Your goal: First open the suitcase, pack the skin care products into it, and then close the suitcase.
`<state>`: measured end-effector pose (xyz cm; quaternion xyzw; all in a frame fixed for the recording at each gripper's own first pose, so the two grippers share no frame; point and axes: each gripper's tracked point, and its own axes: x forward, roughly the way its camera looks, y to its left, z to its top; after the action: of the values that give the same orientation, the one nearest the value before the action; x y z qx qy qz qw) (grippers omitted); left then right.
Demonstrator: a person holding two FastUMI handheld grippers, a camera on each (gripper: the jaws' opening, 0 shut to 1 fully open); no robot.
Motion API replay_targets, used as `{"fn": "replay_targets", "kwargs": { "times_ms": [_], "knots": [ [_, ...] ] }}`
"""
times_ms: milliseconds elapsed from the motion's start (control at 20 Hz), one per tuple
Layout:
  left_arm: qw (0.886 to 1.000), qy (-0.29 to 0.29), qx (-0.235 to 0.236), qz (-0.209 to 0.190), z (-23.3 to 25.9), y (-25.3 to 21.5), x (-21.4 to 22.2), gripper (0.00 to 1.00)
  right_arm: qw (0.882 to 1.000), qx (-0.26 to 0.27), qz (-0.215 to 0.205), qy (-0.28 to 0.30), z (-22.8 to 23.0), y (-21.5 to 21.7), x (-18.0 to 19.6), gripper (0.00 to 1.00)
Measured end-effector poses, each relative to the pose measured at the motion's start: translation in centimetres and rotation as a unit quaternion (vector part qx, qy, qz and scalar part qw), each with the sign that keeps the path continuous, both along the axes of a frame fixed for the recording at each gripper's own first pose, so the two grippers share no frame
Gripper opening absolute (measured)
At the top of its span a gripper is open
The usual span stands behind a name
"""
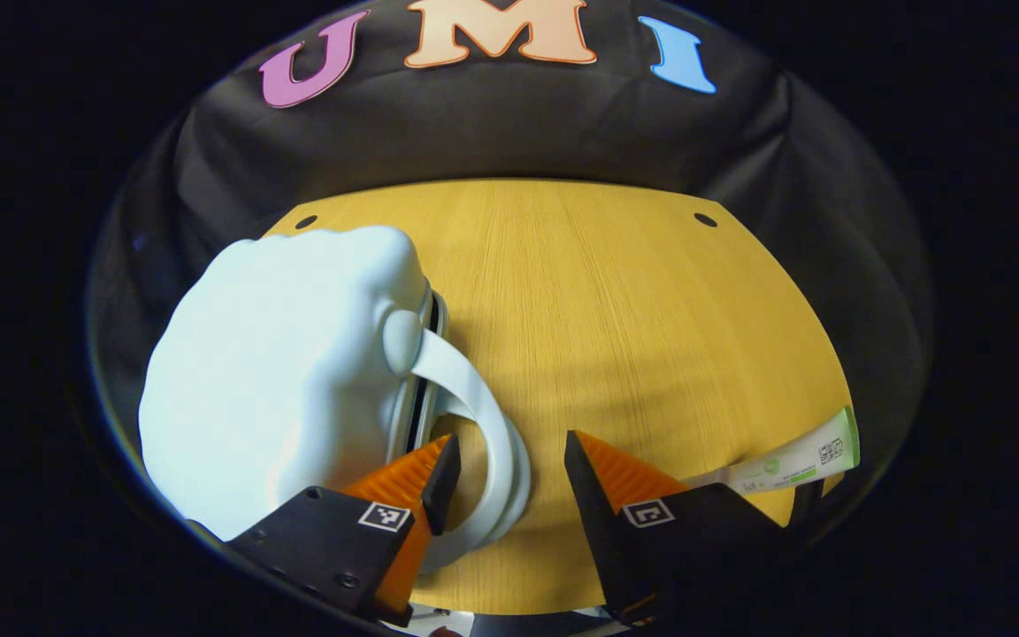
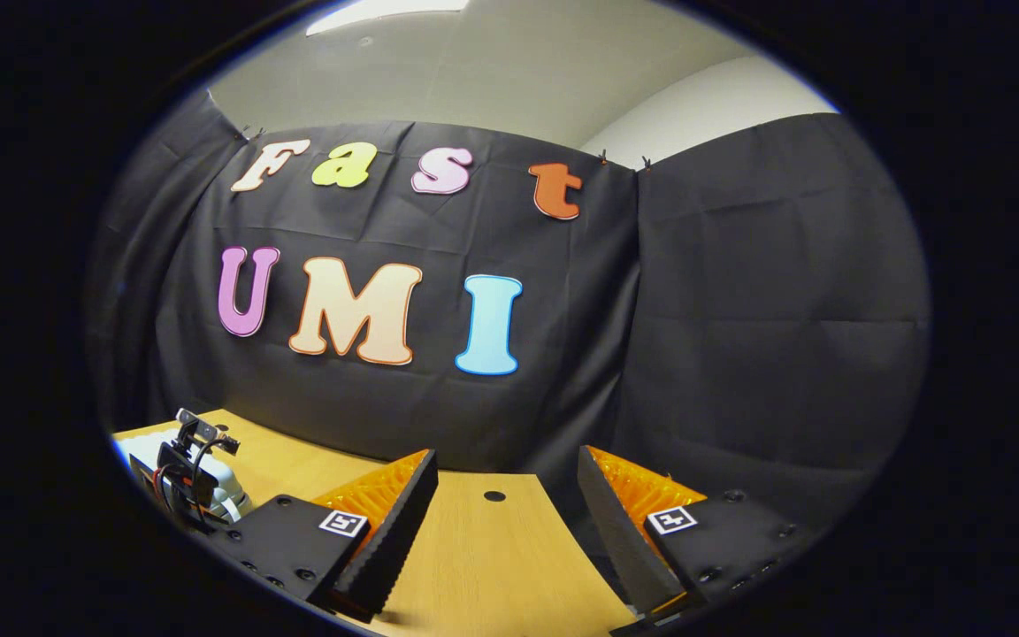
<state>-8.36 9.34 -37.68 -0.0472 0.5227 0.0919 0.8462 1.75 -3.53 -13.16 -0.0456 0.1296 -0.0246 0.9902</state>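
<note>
Left gripper (image 1: 504,464) low over the bench (image 1: 616,301), fingers apart, the pale suitcase (image 1: 279,380) just ahead on its left side, closed and lying flat; handle loop (image 1: 487,416) between the fingers, probably to be caught for opening. Tube of skin care (image 1: 797,460) lying beside the right finger, waiting for packing. Right gripper (image 2: 505,522) raised, fingers apart, holding nothing, probably kept out of the way
</note>
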Motion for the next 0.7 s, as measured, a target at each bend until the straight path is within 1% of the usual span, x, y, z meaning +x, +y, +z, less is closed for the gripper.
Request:
{"fn": "replay_targets", "kwargs": {
  "times_ms": [100,200,250,300,350,450,500,550,650,700],
  "knots": [
    [1.0,0.012,-0.014,0.005,-0.7,-0.3,-0.2,0.66,1.0,0.0,0.001,0.002,-0.2,-0.1,-0.1,0.98],
    [0.999,0.027,-0.012,0.012,-1.1,-0.1,-0.4,0.38,1.0,0.0,0.003,0.003,-0.4,-0.1,-0.2,1.0],
    [0.999,0.03,-0.007,0.012,-1.2,0.3,-0.4,0.3,1.0,-0.002,0.005,0.002,-0.4,-0.1,-0.4,0.98],
    [0.999,0.03,-0.004,0.011,-1.2,0.5,-0.3,0.27,1.0,-0.005,0.008,0.001,-0.3,0.0,-0.4,0.98],
    [0.999,0.034,-0.007,0.007,-1.3,0.4,-0.4,0.17,1.0,-0.007,0.01,-0.001,-0.3,0.0,-0.5,0.99],
    [0.999,0.038,-0.01,-0.008,-1.2,0.2,-0.4,0.12,1.0,-0.008,0.015,-0.003,-0.3,0.1,-0.6,0.99],
    [0.999,0.041,-0.01,-0.024,-1.0,0.1,-0.3,0.11,1.0,-0.004,0.018,-0.003,-0.5,0.3,-0.7,0.98],
    [0.998,0.041,-0.007,-0.038,-0.8,0.1,-0.3,0.05,1.0,0.001,0.021,-0.001,-0.6,0.5,-0.7,0.99],
    [0.998,0.03,0.004,-0.05,0.3,-0.2,0.1,0.0,1.0,0.014,0.019,0.001,-0.7,0.8,-0.4,0.99],
    [0.998,0.026,0.007,-0.053,1.1,-0.2,0.3,0.0,1.0,0.022,0.018,-0.004,-0.4,0.9,-0.3,0.99]
  ]
}}
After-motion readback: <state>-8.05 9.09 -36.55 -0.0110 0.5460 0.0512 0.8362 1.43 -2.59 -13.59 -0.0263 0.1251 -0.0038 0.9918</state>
